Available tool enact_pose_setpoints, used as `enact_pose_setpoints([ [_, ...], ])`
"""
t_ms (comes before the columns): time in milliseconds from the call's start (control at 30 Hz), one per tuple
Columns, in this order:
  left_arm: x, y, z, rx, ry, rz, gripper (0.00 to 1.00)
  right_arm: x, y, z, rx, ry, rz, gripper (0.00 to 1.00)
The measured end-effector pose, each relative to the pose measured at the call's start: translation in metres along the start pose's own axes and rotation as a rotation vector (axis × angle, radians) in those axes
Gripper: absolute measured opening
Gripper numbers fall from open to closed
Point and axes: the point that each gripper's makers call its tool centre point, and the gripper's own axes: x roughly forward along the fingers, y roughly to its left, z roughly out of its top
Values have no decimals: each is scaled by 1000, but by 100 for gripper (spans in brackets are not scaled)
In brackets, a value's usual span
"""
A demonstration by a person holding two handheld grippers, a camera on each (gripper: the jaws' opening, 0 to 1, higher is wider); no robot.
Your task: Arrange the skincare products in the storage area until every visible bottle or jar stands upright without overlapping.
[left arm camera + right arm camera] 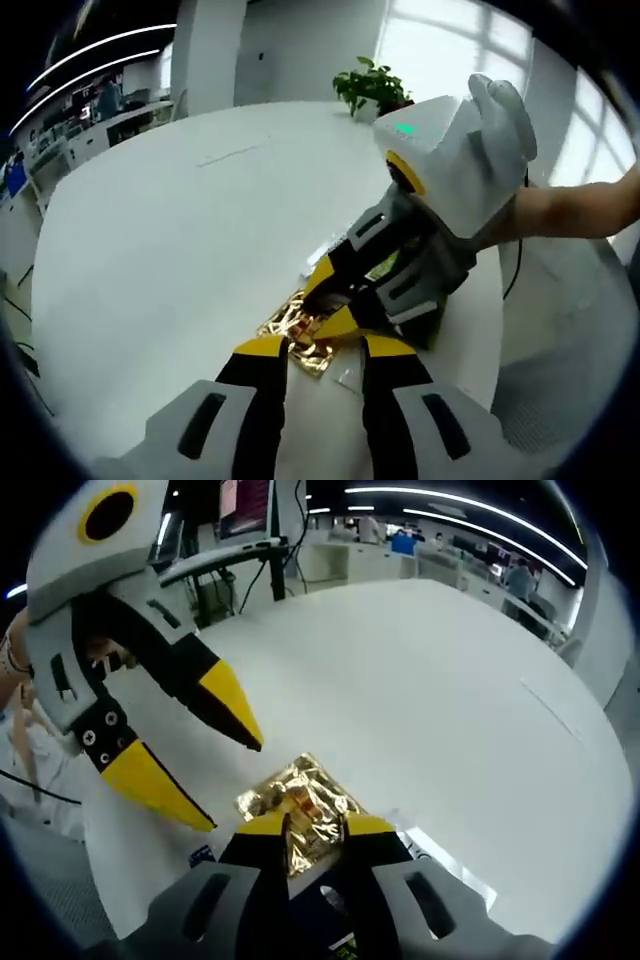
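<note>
A crumpled gold foil packet (300,805) lies on the white table (420,680). My right gripper (317,828) is shut on its near edge. In the left gripper view the same packet (300,335) sits just ahead of my left gripper (322,350), whose jaws stand apart on either side of it. The right gripper (310,300) comes in from the right and pinches the foil from above. In the right gripper view the left gripper (235,786) hangs at the left, wide open, its tips just short of the packet. I see no bottle or jar.
A potted plant (372,88) stands at the table's far edge. A small blue label (201,856) and a flat clear piece (440,860) lie beside the packet. A person's forearm (575,210) holds the right gripper. Desks and monitors line the room behind.
</note>
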Motion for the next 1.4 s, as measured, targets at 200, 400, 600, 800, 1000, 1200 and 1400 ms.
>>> enact_pose_setpoints([
  [200, -11, -5, -3, -61, -1, 25, 22, -6, 8, 6, -12, -10, 7, 25],
  [400, -23, -10, -3, -100, -32, 39, 24, -22, 15, 22, -83, -54, -5, 26],
  [600, -34, -14, -2, -123, -47, 60, 29, -54, 25, 43, -138, -124, -18, 29],
  [800, -42, -21, 3, -124, -73, 75, 33, -86, 32, 51, -175, -172, -36, 31],
  [1000, -47, -29, 6, -114, -83, 83, 34, -107, 38, 47, -192, -192, -59, 34],
  [1200, -50, -41, 5, -112, -75, 81, 34, -124, 36, 38, -171, -200, -85, 37],
  [1400, -52, -49, 6, -99, -82, 83, 35, -144, 35, 28, -138, -216, -115, 38],
])
